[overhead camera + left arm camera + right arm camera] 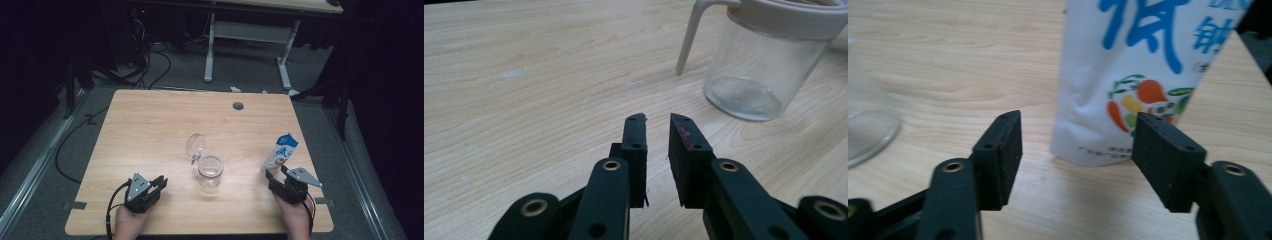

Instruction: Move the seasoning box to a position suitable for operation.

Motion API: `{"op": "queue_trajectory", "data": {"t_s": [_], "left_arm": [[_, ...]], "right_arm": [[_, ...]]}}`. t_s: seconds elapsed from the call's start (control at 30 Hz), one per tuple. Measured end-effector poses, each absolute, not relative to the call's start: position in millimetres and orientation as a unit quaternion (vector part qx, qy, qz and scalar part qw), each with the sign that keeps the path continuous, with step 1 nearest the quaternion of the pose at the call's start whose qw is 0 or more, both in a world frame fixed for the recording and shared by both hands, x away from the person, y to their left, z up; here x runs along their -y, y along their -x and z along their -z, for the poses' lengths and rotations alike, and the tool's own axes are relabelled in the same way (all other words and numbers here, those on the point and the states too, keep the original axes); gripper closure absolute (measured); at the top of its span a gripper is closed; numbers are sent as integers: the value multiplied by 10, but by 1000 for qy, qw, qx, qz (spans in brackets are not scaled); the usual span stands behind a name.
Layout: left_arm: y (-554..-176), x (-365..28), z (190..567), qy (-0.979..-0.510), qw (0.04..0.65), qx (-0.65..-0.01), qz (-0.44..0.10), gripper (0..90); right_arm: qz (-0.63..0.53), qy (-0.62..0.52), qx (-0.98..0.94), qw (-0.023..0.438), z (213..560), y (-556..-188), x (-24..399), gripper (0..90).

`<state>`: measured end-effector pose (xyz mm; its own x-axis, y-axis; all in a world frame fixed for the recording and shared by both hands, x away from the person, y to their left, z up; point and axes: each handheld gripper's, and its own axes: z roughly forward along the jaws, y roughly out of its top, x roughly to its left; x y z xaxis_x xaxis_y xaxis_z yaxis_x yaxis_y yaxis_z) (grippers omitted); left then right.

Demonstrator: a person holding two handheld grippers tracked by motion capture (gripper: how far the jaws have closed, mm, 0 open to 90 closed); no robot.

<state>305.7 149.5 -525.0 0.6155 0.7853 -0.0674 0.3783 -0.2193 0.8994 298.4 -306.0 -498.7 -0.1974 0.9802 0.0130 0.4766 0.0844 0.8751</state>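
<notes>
Both grippers rest low in the high view. Left gripper (161, 182), lower left, has its jaws narrowly parted on nothing; right gripper (276, 173), lower right, gapes wide, empty, just short of the carton (281, 150). That white carton with blue lettering and fruit pictures stands upright right of centre. At centre, an empty clear jar (210, 171) stands, lid (194, 145) flipped open.
</notes>
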Motion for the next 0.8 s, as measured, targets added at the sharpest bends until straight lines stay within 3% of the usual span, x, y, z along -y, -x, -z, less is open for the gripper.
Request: {"op": "queue_trajectory", "data": {"t_s": [0.37, 0.8], "left_arm": [[-2965, -1652, 5246, -739, 493, -403, -220, 782], [-2763, -1924, 5237, -718, 489, -431, -243, 787]], "right_arm": [[-386, -586, -634, 324, 5012, -3215, 3155, 68], [-366, -606, -629, 321, 5046, -3531, 3097, 47]]}}
